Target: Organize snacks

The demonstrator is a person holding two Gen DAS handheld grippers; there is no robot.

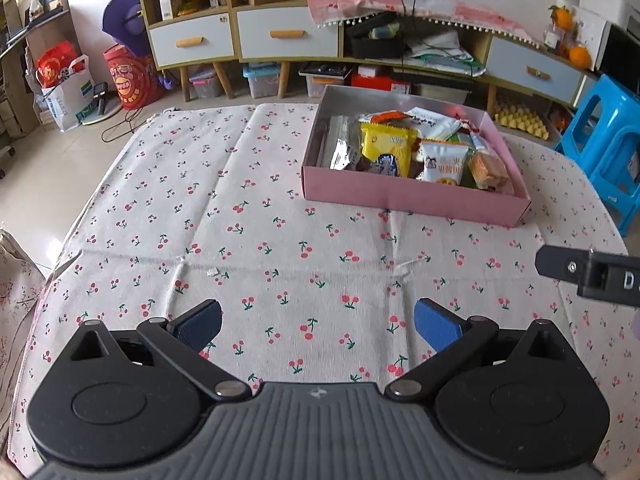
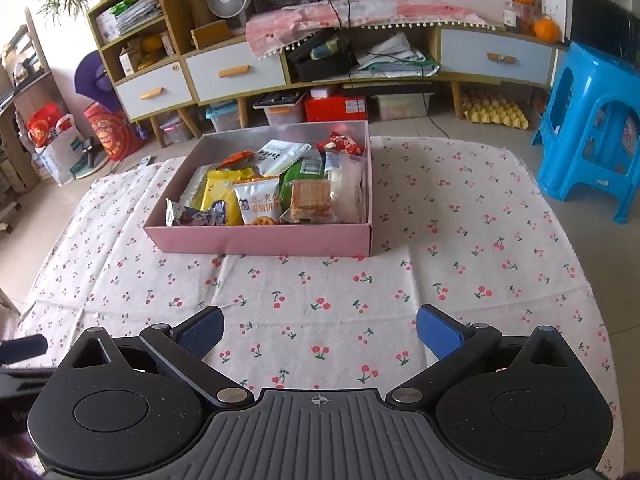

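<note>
You see only a black tip of your right gripper in the left wrist view; the picture's right edge cuts off the rest. Inside the pink box, the snack packets overlap, so the lower ones stay hidden. The print on the white packet is too small to read.
</note>
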